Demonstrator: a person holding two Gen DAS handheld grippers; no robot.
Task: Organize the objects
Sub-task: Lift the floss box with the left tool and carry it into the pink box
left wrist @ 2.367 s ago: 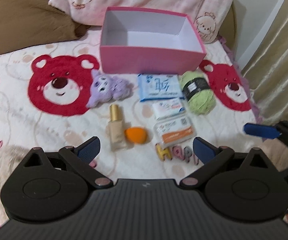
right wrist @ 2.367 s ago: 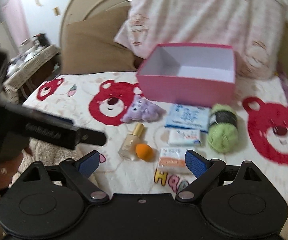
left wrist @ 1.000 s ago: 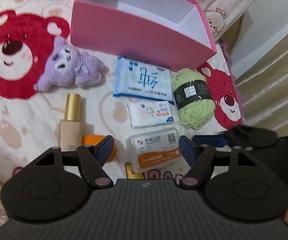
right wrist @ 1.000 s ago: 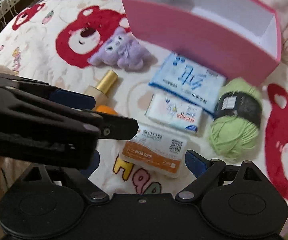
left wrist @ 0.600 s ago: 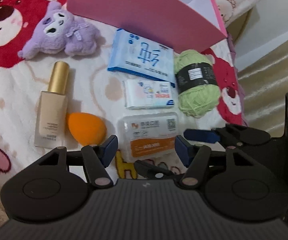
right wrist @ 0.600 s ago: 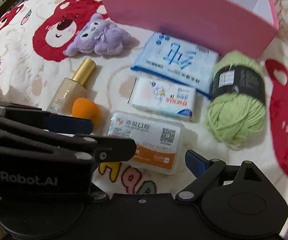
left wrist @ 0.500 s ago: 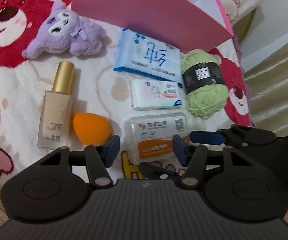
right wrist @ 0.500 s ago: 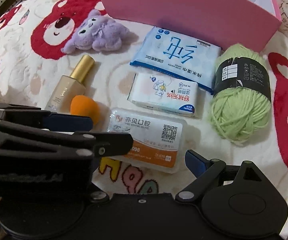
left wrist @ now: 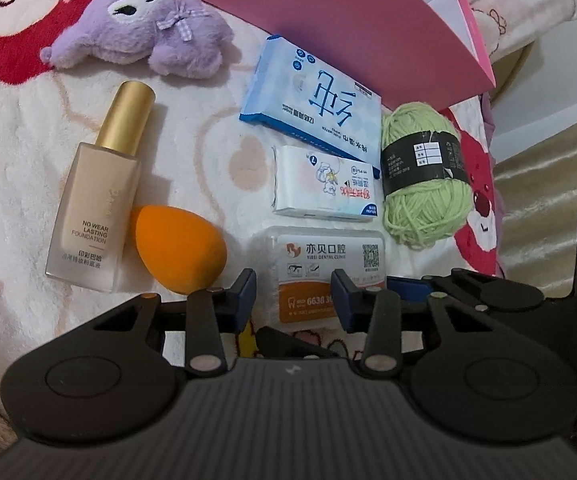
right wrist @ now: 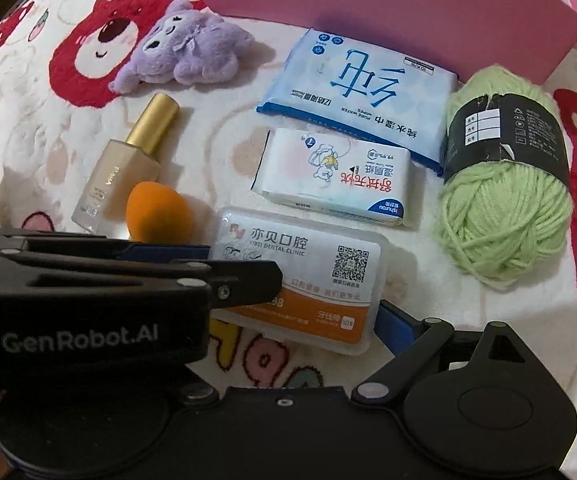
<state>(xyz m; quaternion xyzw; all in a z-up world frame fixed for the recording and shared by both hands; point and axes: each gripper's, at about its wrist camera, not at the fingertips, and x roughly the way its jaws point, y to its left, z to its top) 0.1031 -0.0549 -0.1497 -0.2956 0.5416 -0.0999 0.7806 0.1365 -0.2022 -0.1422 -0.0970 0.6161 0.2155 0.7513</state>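
A clear dental floss box (left wrist: 320, 268) with an orange label lies on the bed blanket, also in the right wrist view (right wrist: 300, 276). My left gripper (left wrist: 294, 294) is low over its near end, fingers narrowed around it; contact is unclear. My right gripper (right wrist: 300, 320) is open, one blue finger (right wrist: 394, 330) at the box's right corner; the left gripper body (right wrist: 88, 300) hides the other. Beyond lie an orange sponge (left wrist: 180, 250), foundation bottle (left wrist: 96, 208), small tissue pack (left wrist: 324, 184), blue wipes pack (left wrist: 316, 108), green yarn (left wrist: 424, 176), purple plush (left wrist: 140, 36) and pink box (left wrist: 328, 20).
The blanket (left wrist: 8, 184) has red bear prints. A pink pillow (left wrist: 528, 0) lies behind the box. A curtain (left wrist: 548, 208) hangs at the right of the bed. The right gripper's body (left wrist: 528, 300) is close at my left gripper's right side.
Both grippers have come down and forward onto the floss box. The left gripper's fingers have narrowed around it. The right finger now sits at the box's right corner.
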